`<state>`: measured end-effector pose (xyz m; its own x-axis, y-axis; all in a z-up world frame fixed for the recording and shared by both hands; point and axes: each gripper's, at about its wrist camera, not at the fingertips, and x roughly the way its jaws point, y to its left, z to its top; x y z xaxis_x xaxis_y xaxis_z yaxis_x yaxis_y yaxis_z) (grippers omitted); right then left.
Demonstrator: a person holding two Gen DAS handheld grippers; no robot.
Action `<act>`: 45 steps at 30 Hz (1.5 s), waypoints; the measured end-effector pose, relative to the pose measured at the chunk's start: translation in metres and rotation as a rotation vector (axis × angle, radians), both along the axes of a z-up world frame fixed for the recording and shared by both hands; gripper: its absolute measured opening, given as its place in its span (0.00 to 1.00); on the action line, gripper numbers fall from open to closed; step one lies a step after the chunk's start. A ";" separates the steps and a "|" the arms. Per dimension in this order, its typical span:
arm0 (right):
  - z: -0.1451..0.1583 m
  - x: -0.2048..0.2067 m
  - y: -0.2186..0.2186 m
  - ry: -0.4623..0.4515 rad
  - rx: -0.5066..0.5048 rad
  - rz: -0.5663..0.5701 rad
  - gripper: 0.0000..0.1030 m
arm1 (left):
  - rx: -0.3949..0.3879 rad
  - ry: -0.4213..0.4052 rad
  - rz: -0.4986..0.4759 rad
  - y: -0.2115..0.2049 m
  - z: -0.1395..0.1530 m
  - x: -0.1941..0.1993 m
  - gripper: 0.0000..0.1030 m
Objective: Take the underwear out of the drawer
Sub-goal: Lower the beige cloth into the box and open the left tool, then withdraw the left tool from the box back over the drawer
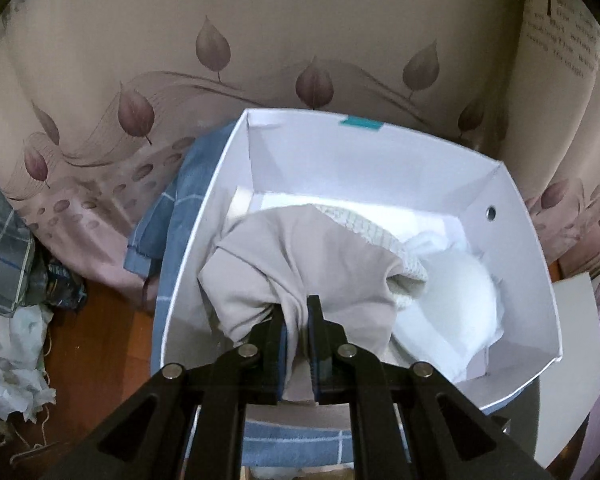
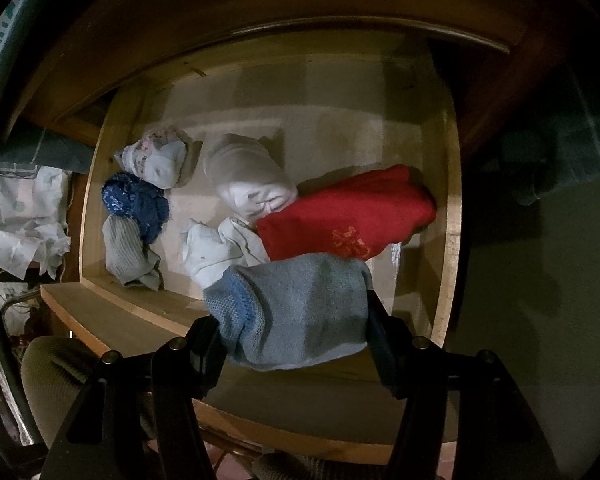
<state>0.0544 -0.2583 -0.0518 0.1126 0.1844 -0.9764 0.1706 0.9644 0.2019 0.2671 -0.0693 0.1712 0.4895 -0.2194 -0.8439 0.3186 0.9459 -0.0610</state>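
On my left wrist camera, the left tool is pinched tight on a fold of beige-grey underwear, the cloth bunched between both pads and trailing back under the jaws. The garment hangs over the open white box, its lower part draped inside against the near-left wall. Deeper in the box lie a white waffle-textured piece, touching the beige garment's right edge, and a soft white bundle toward the right wall. The box sits on a blue checked cloth, with a curtain printed with mauve leaves behind it and a wooden floor at the lower left. On my right wrist camera, the right tool stands about half open, clamped on a rolled grey-blue knitted garment whose two ends press against the pads; the roll is held over the front edge of the open wooden drawer. In the drawer I see a folded red garment just behind the roll, a white bundle beside it, a crumpled white piece, and along the left side a pale floral bundle, a dark blue one and a grey ribbed one.
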 end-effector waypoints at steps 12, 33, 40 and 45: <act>-0.001 0.000 0.002 0.007 -0.027 0.002 0.57 | -0.009 -0.009 0.026 0.006 0.001 -0.009 0.43; -0.001 0.000 0.003 0.007 -0.060 0.006 0.57 | -0.055 -0.158 -0.013 0.025 0.060 -0.059 0.58; 0.003 -0.003 0.004 -0.021 -0.071 0.006 0.57 | 0.001 -0.191 0.045 0.060 0.025 -0.104 0.58; 0.016 -0.007 0.003 -0.093 -0.061 0.009 0.57 | 0.030 -0.165 0.103 0.081 -0.025 -0.131 0.58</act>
<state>0.0470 -0.2552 -0.0355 0.2022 0.1268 -0.9711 0.1450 0.9768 0.1577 0.1358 0.0118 0.1461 0.6406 -0.1366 -0.7557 0.2230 0.9747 0.0129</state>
